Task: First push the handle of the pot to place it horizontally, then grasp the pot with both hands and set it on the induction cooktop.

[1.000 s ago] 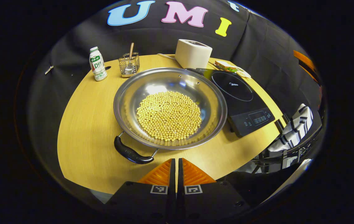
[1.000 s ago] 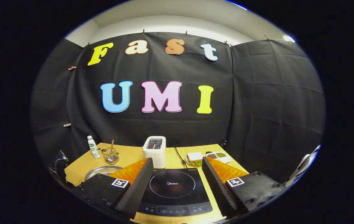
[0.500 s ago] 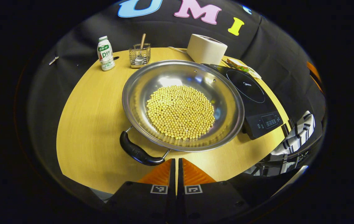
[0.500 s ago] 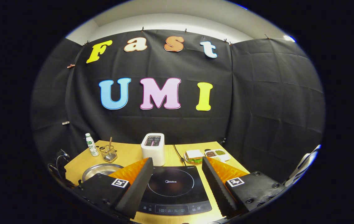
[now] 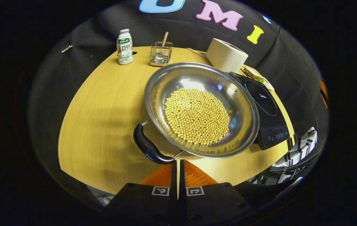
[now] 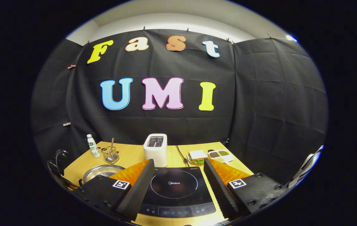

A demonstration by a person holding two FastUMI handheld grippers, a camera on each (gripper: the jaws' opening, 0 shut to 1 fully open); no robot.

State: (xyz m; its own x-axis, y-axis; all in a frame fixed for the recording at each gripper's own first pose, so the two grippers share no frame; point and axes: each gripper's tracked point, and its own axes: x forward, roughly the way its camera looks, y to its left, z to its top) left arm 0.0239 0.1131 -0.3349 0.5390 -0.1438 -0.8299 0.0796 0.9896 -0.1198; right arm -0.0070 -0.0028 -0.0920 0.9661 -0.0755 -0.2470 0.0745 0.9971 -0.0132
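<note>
Closer now, the left claw [image 5: 177,163], pressed together, almost touches the pot's black handle [image 5: 148,147]. The pot [image 5: 201,108], full of beans, sits on the desk [image 5: 103,103] beside the cooktop [image 6: 175,191]. The right claw [image 6: 176,180] hangs spread wide above the cooktop.

"Midea" on induction cooktop [image 6: 174,188] (bottle label unread).

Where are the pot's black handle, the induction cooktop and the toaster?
pot's black handle [image 5: 148,147], left gripper view, middle of the grip.
induction cooktop [image 6: 174,185], right gripper view, centre of the heating ring.
toaster [image 6: 155,150], right gripper view, front face.
</note>
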